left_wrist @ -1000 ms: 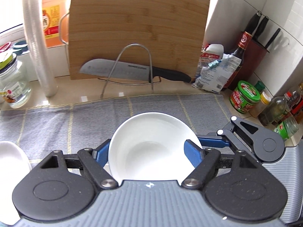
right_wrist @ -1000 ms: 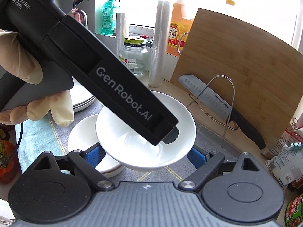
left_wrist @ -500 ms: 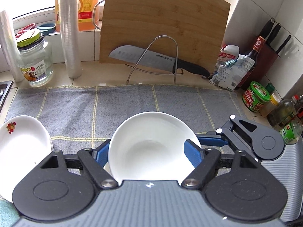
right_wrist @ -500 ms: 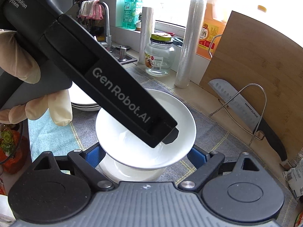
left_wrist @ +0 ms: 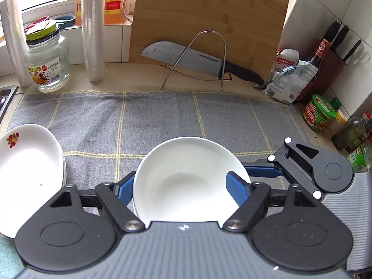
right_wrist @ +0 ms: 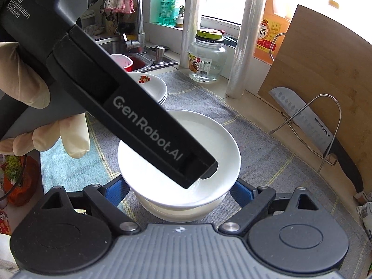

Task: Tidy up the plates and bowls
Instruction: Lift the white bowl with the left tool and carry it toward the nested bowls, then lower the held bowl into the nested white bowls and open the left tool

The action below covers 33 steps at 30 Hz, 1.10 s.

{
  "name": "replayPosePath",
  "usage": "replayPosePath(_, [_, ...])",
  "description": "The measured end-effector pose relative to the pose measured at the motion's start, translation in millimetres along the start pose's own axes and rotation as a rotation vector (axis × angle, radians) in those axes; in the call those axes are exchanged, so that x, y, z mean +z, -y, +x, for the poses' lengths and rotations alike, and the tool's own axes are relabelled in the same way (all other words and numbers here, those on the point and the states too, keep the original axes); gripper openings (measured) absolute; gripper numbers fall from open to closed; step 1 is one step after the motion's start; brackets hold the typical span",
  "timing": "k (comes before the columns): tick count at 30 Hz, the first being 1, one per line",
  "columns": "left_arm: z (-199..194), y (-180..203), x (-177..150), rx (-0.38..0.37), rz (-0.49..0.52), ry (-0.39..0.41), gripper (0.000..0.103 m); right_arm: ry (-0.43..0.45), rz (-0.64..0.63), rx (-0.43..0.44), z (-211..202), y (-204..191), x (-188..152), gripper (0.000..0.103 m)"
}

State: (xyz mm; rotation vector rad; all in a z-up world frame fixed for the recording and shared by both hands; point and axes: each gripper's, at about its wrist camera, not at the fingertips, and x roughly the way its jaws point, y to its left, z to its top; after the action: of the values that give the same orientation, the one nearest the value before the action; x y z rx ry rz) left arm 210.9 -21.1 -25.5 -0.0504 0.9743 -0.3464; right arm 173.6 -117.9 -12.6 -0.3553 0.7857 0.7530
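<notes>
Left jaws clamp white bowl [left_wrist: 186,181] rim; right jaws wide, flanking it, above lower bowl [right_wrist: 176,214].

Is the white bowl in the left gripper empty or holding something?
Empty: the white bowl shows only bare glazed inside, upright between the left gripper fingers.

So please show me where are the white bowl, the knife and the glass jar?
white bowl [left_wrist: 186,181]: left wrist view, inner wall.
knife [left_wrist: 183,58]: left wrist view, middle of the blade.
glass jar [right_wrist: 207,58]: right wrist view, glass body.
</notes>
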Motion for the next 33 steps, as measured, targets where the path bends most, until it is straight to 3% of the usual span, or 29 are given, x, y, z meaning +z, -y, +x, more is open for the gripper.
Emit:
replayPosePath(23, [11,-2,-2,-0.009,0.027,-0.009,0.082,-0.019,0.020,0.005,8,1,-8,0.094])
replayPosePath(26, [11,-4,-2,-0.021,0.021,0.000,0.082,-0.029,0.017,0.014,10,1,-9,0.095])
replayPosePath(28, [8,-3,-2,-0.011,0.025,0.024,0.083,-0.026,0.014,0.017,10,1,-11,0.103])
replayPosePath(33, [-1,-3,1,0.018,0.044,0.070,0.084,0.013,-0.009,0.005,1,-2,-9,0.103])
